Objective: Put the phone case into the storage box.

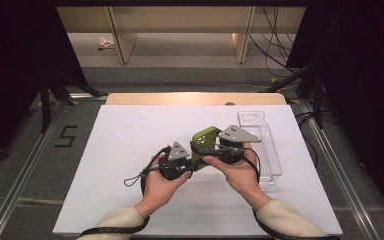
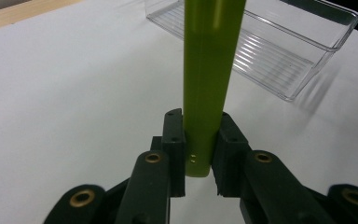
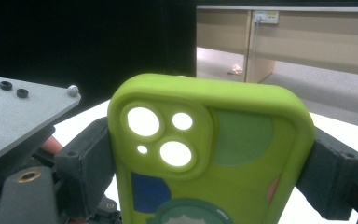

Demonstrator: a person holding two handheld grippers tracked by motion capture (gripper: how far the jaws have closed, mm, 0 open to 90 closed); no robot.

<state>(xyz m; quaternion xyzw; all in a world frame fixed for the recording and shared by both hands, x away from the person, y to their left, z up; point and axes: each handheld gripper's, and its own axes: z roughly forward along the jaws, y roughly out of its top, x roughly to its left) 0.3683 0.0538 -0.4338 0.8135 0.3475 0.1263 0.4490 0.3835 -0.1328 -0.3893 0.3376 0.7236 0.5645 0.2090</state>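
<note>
A lime-green phone case [image 1: 205, 138] is held above the white table sheet between my two grippers. In the left gripper view it stands edge-on as a thin green slab [image 2: 209, 70], and my left gripper [image 2: 203, 140] is shut on its thickness near the lower end. The right gripper view faces its back [image 3: 242, 140], showing camera cut-outs and coloured patches. My right gripper [image 3: 209, 172] spans the width of the case, with a pad pressed on each long side. Seen from the high view, the left gripper [image 1: 187, 161] and right gripper [image 1: 215, 150] meet at the case, mid-table.
A clear plastic tray [image 1: 269, 150] lies on the right part of the white sheet [image 1: 130, 150], also seen in the left gripper view as a ribbed tray [image 2: 307, 70]. Wooden shelving and cables stand beyond the table's far edge [image 1: 195, 98].
</note>
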